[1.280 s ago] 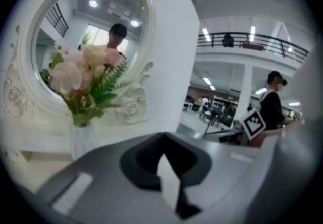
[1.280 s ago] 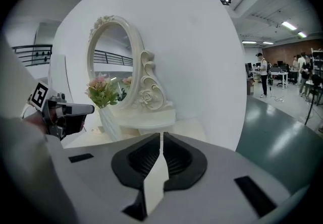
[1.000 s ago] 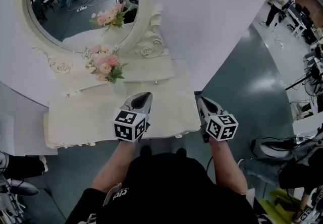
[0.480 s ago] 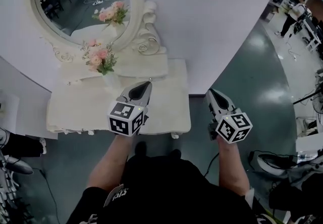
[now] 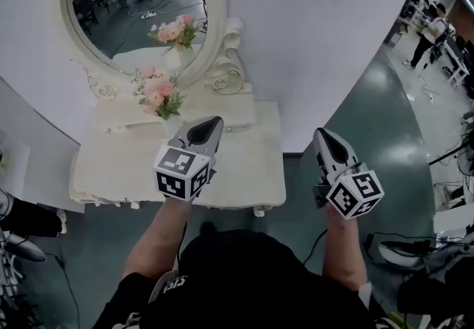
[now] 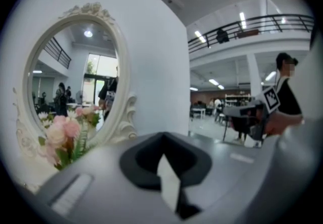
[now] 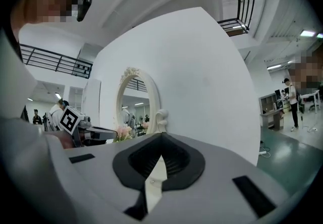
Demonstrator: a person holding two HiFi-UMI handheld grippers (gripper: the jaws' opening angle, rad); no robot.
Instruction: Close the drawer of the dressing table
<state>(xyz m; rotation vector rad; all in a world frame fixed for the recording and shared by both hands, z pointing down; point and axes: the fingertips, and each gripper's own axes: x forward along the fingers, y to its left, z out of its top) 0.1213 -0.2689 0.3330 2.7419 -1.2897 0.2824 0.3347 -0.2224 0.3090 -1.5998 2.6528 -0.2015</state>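
Observation:
The cream dressing table (image 5: 244, 164) stands against a white wall under an oval mirror (image 5: 141, 16). No drawer juts from its front edge in the head view. Two small knobs (image 5: 228, 128) show on the low drawer fronts below the mirror. My left gripper (image 5: 209, 124) hovers over the tabletop's middle, shut and empty. To the right of the table's edge, over the floor, my right gripper (image 5: 324, 135) is also shut with nothing in it. The left gripper view shows the mirror (image 6: 70, 76) beyond closed jaws (image 6: 162, 134). The right gripper (image 7: 161, 136) points level at the wall.
A vase of pink flowers (image 5: 159, 94) stands on the table just beyond the left gripper. A curved white wall (image 5: 311, 31) backs the table. Grey-green floor (image 5: 370, 113) lies to the right, with people (image 5: 429, 24) far off and cables and gear (image 5: 422, 253) at the lower right.
Both grippers have risen, staying shut. The right one has drifted further right of the table. More of the mirror now shows in the head view.

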